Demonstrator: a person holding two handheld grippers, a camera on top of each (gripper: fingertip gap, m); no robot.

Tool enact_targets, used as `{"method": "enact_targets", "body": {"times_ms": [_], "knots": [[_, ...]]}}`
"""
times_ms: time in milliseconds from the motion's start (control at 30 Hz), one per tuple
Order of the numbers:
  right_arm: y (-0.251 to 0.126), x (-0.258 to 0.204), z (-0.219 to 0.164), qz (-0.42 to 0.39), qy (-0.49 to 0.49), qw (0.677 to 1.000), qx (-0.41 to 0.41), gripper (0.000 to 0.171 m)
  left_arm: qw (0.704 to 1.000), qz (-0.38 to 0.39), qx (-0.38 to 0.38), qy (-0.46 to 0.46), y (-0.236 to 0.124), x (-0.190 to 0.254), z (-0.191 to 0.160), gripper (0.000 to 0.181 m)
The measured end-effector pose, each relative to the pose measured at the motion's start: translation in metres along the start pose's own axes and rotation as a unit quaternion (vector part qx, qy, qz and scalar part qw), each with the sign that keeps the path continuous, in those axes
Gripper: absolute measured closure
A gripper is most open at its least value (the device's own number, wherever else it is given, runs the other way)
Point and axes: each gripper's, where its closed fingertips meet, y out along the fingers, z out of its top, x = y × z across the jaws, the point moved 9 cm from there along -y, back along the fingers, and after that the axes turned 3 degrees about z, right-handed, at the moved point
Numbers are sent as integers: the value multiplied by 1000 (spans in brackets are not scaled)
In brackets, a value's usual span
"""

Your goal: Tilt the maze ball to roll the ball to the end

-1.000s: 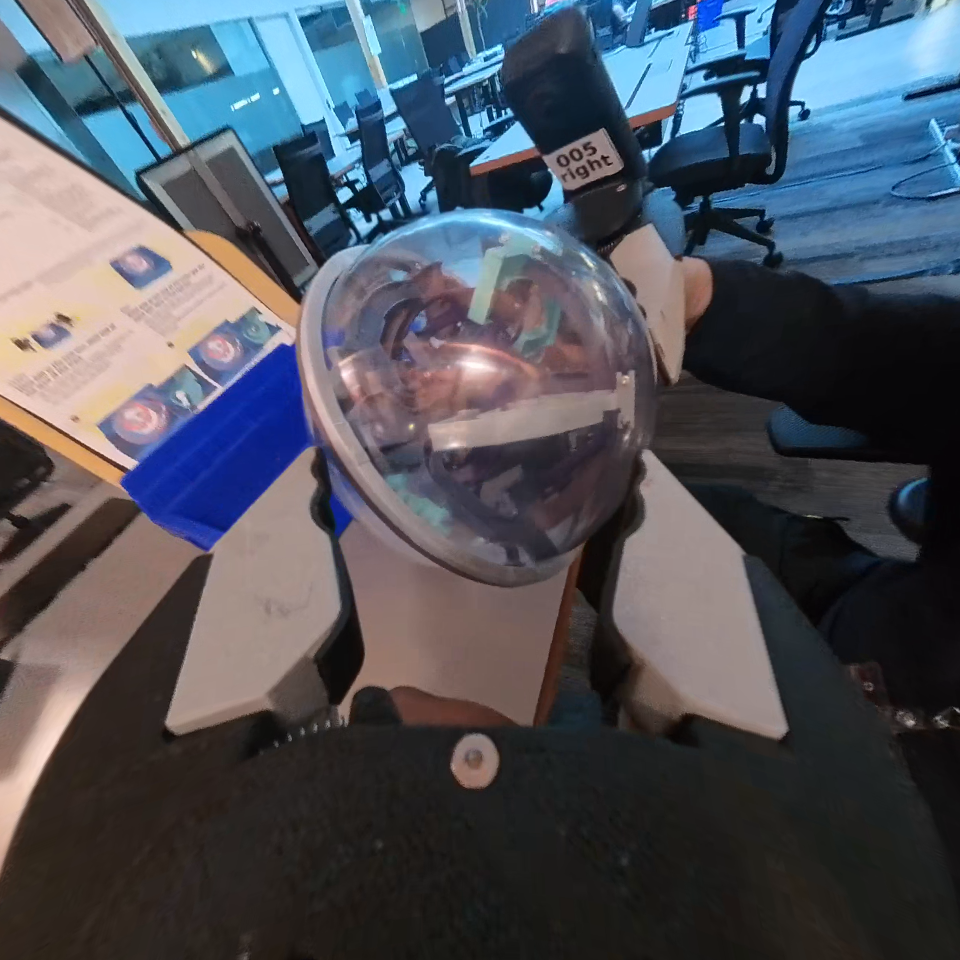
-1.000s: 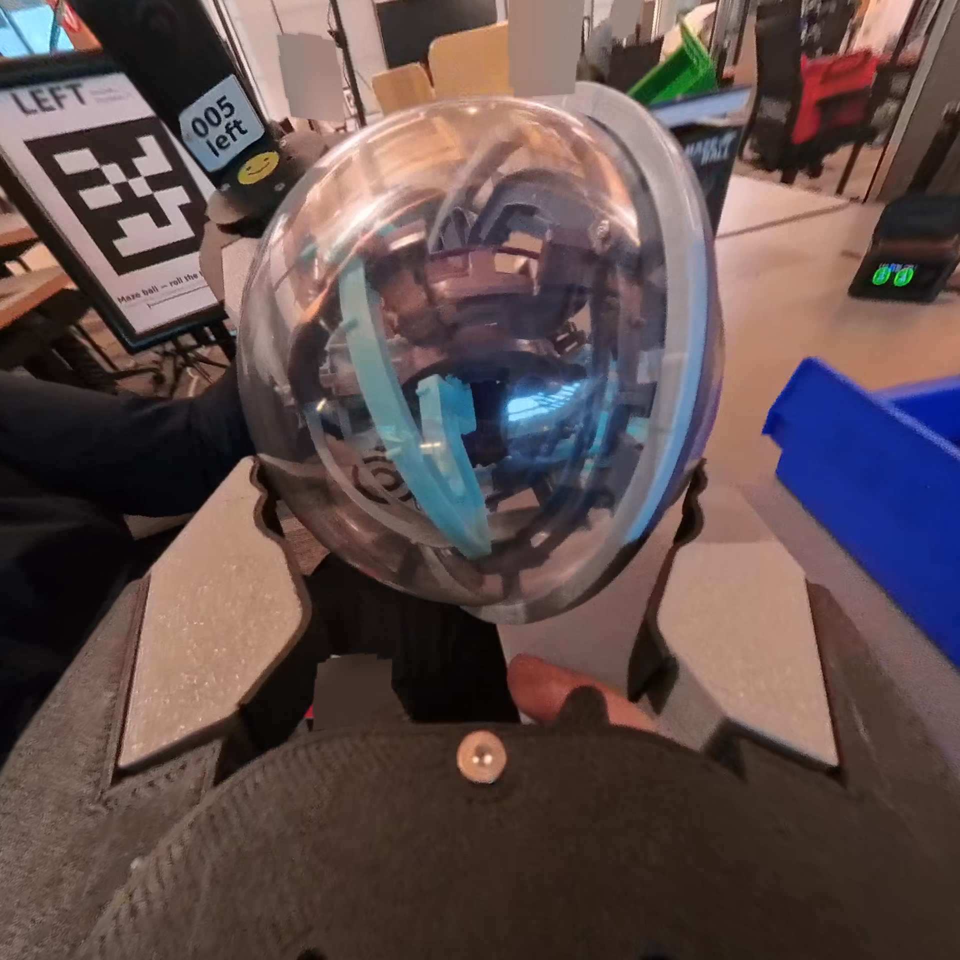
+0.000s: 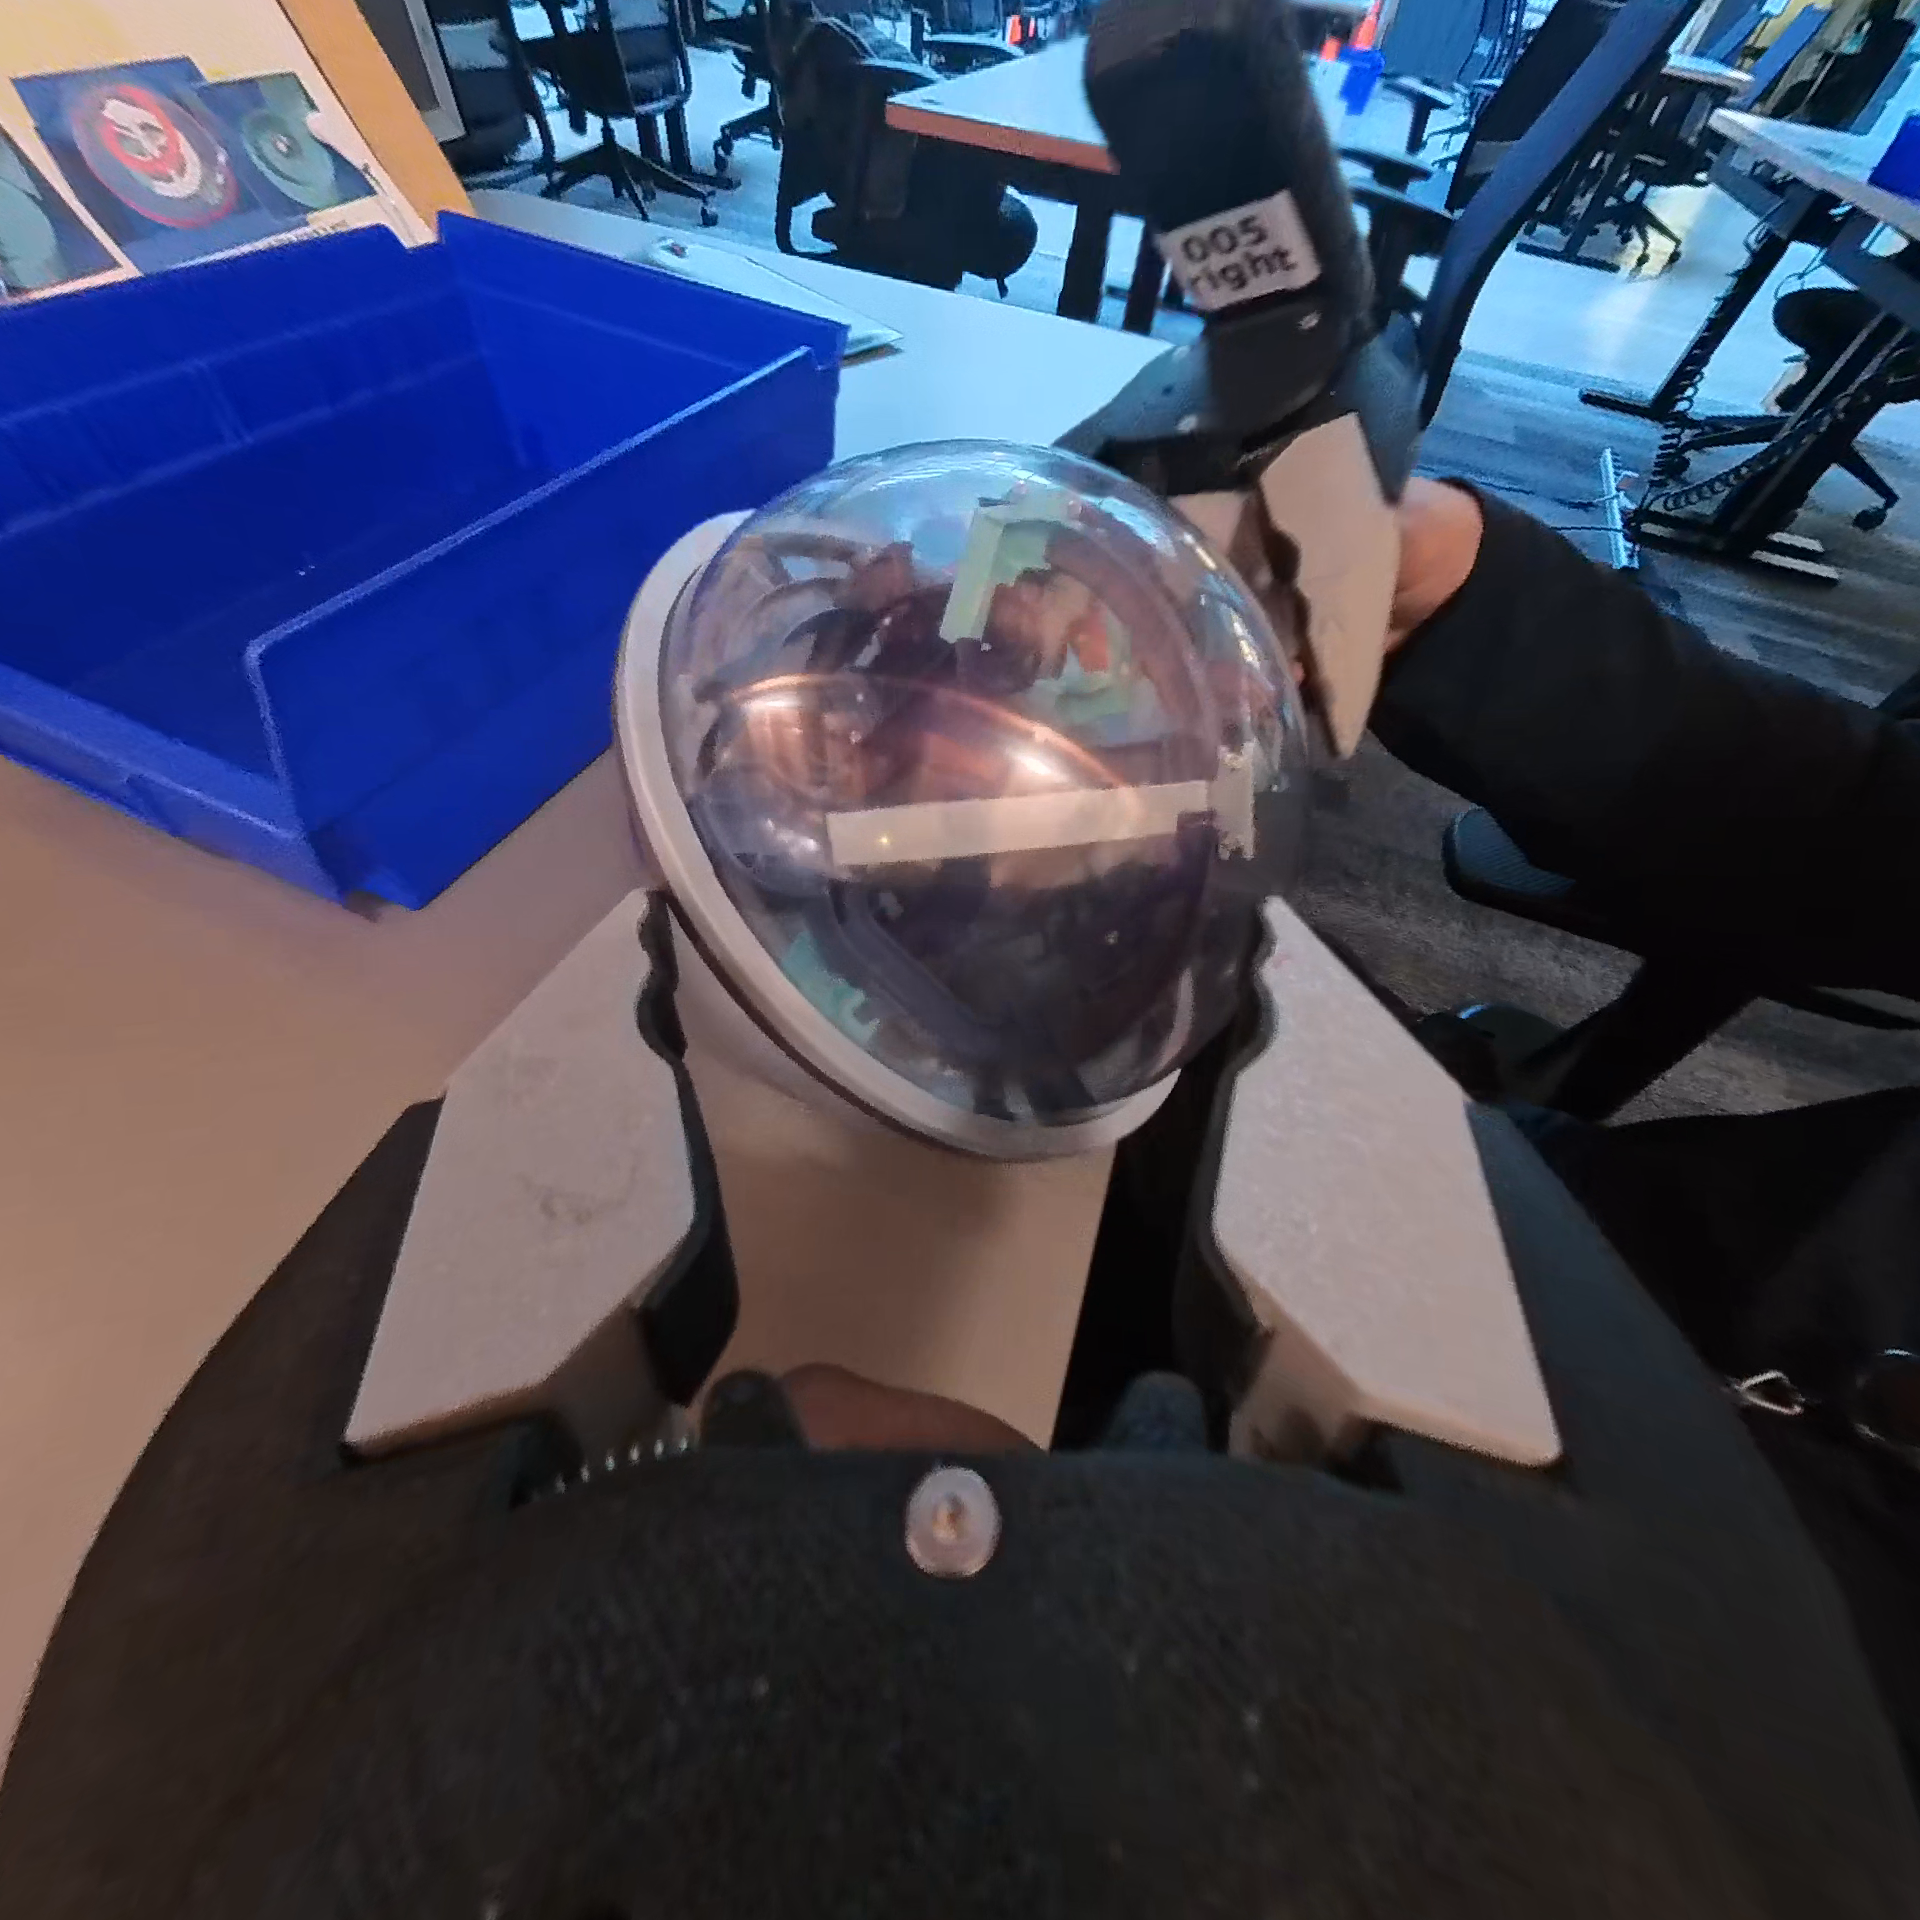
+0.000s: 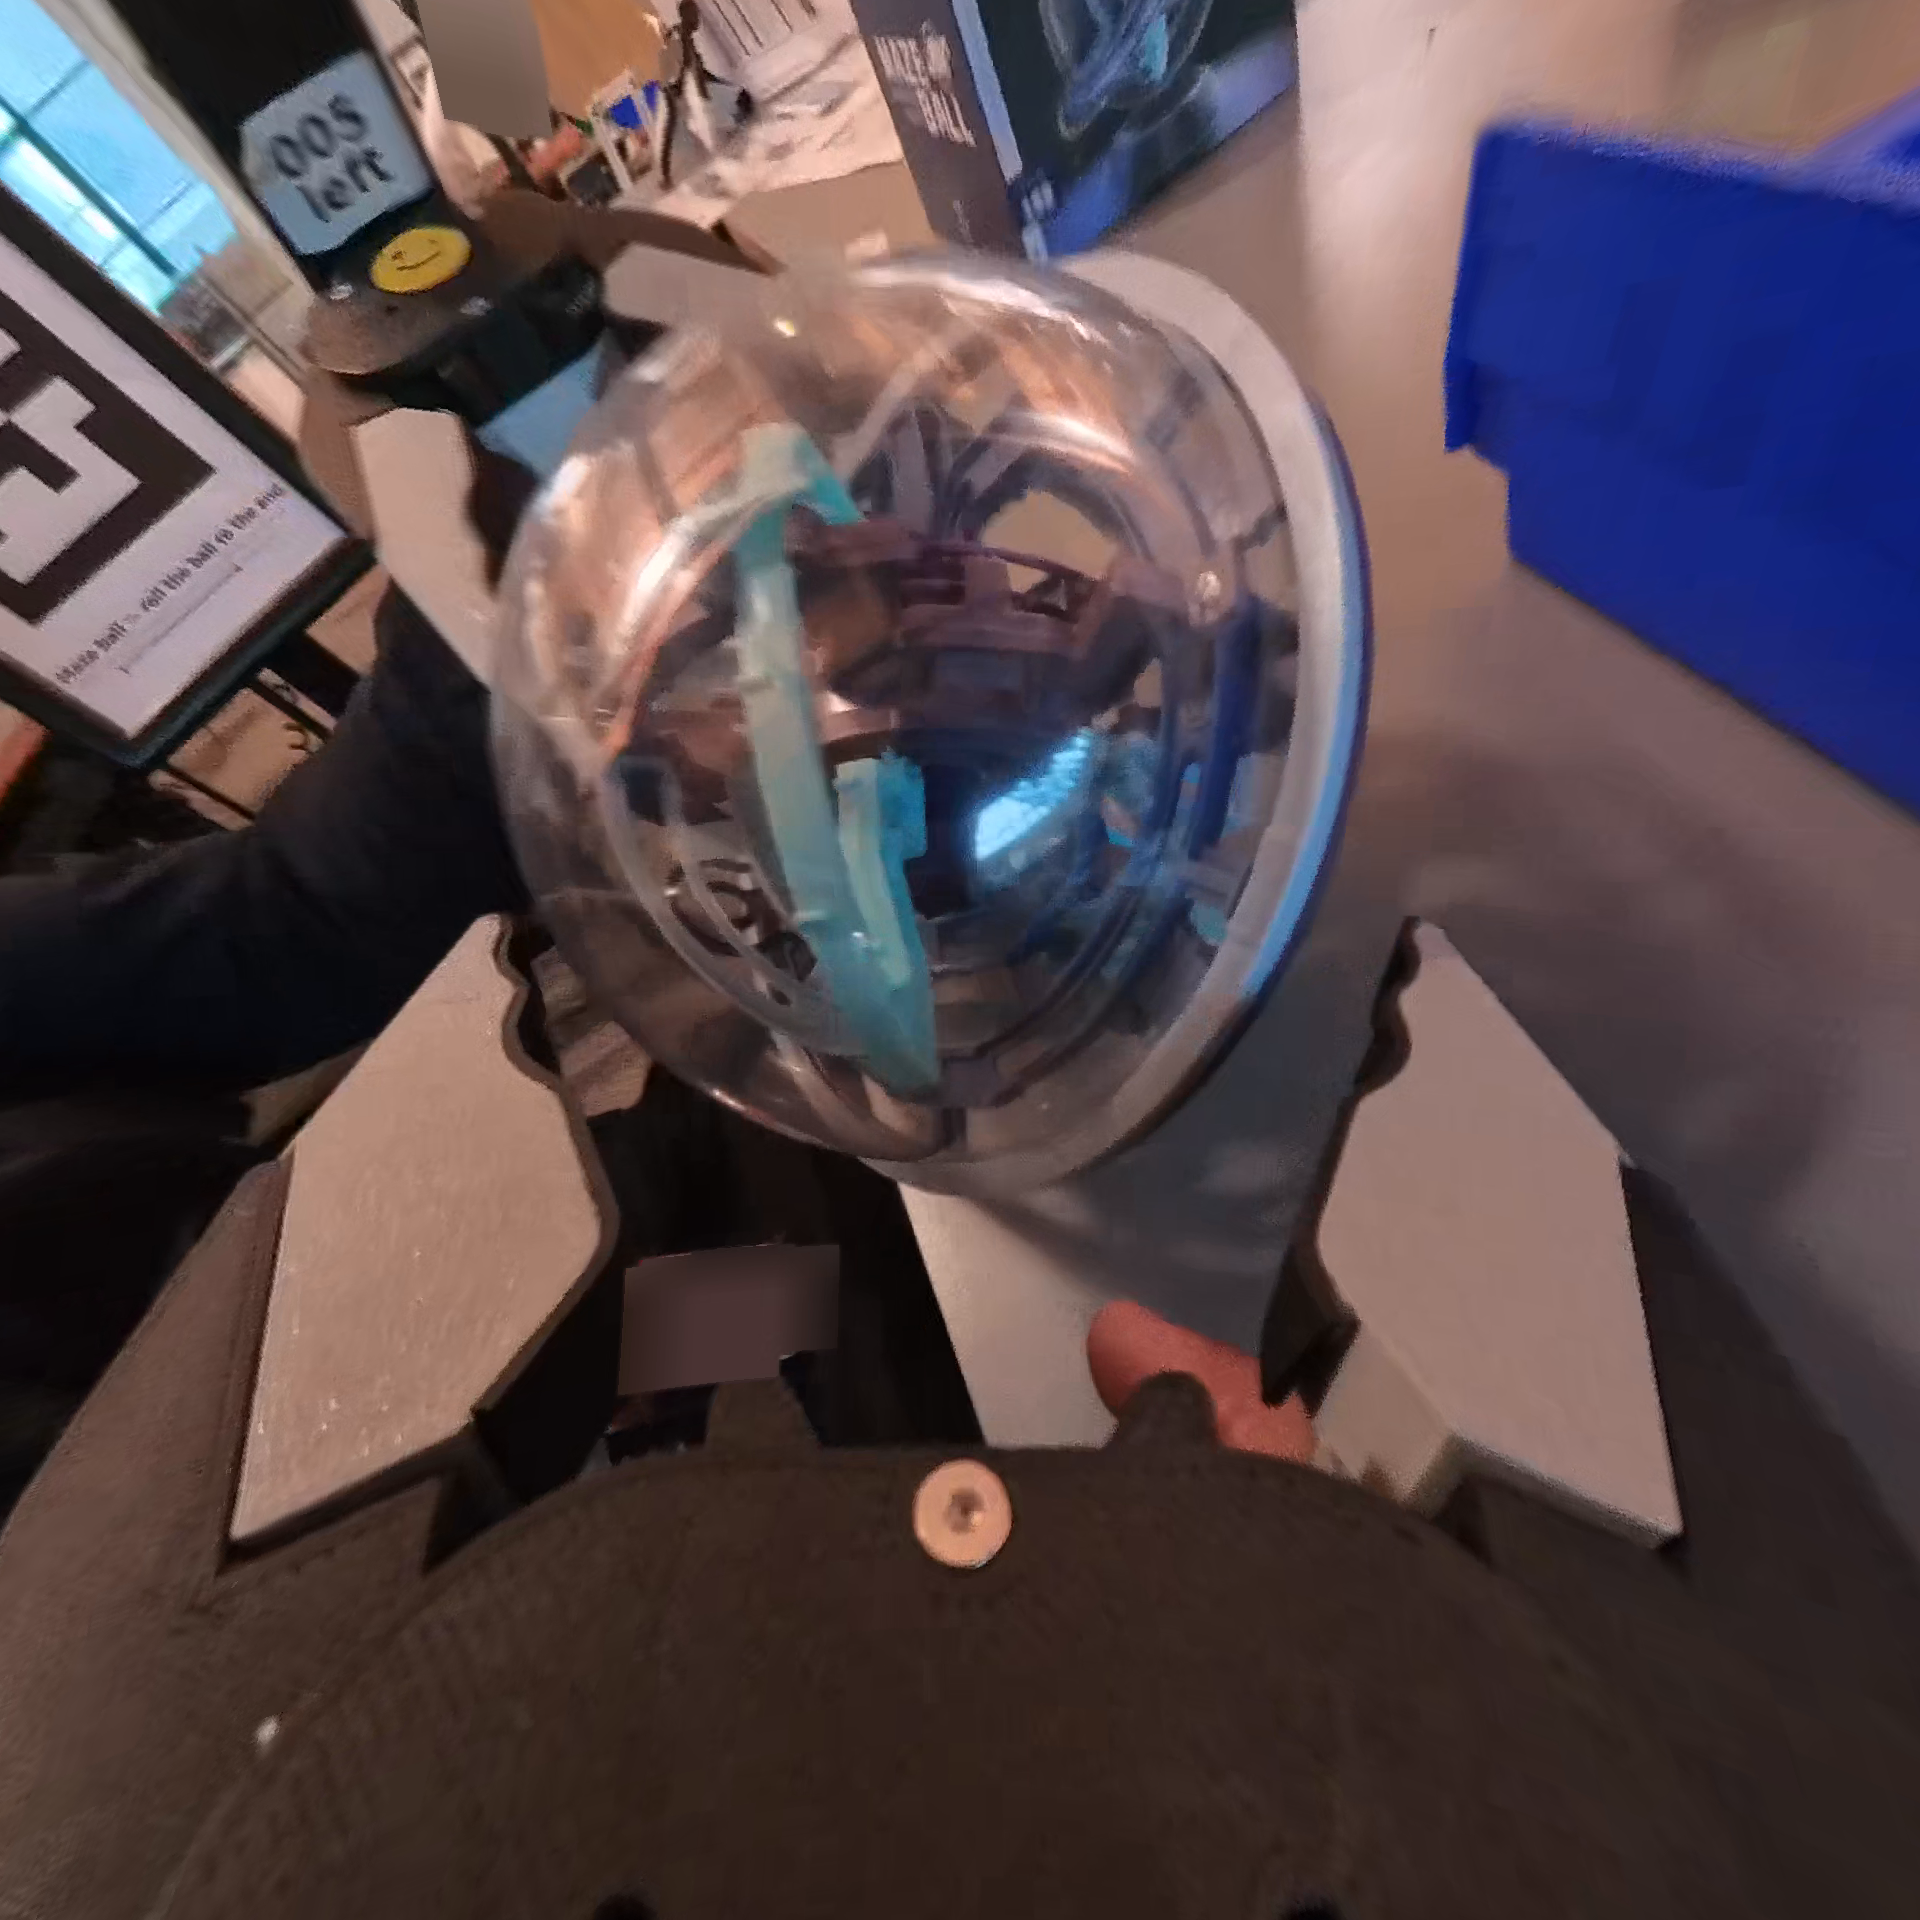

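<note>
We've got the maze ball (image 3: pixel 956 810) up off the table (image 3: pixel 208 1039), pinched between both tools at once. Our left gripper (image 3: pixel 951 997) is clamped on its lower part: the two pale fingers (image 3: pixel 551 1174) press in from either side, right about where the white seam ring runs around the clear shell. The ring sits tilted, so the dome leans up and to the right in the left wrist view.

The right gripper (image 4: pixel 956 1029) is closed on the maze ball from the opposite side. In its own camera the sphere fills the gap between the fingers, with the grey ring slanting along the right edge and a turquoise track (image 4: pixel 831 831) curving down through the dark maze inside. That shot is a bit smeared, so we can't make out the little ball in the tracks at all.

From the left wrist view you can see the right gripper (image 3: pixel 1299 613) poking in at the upper right of the sphere, touching it, with a dark sleeve (image 3: pixel 1621 727) behind it. From the other side, the left gripper (image 4: pixel 499 488) shows at the upper left, also against the shell.

The blue bin (image 3: pixel 395 520) sits on the table just to the left of the sphere, open side up. A dark printed box (image 4: pixel 1081 114) stands farther back on the table, and a framed sign with a black-and-white pattern (image 4: pixel 114 540) leans off to the left.
</note>
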Motion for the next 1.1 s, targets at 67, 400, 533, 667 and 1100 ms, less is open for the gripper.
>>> {"method": "enact_targets", "body": {"times_ms": [67, 400, 533, 667, 1100], "knots": [[-6, -6, 8, -11, -61, 998, 31, 20, 1000, 0, -1, 1, 0, -1, -1, 77], [-6, -27, 10, -121, -277, 953, 29, 34, 1000, 11, -19, 11, 10, -1, -6, 82], [-10, -18, 8, -97, -249, 963, 46, 37, 996, -4, -50, 70, 7, -3, -20, 82], [-13, -14, 7, -62, -222, 971, 57, 42, 973, 85, -64, 206, 5, -19, -42, 80], [-4, -10, 2, -69, -199, 977, 17, 24, 972, 56, -44, 223, 38, 3, -40, 79]]}}
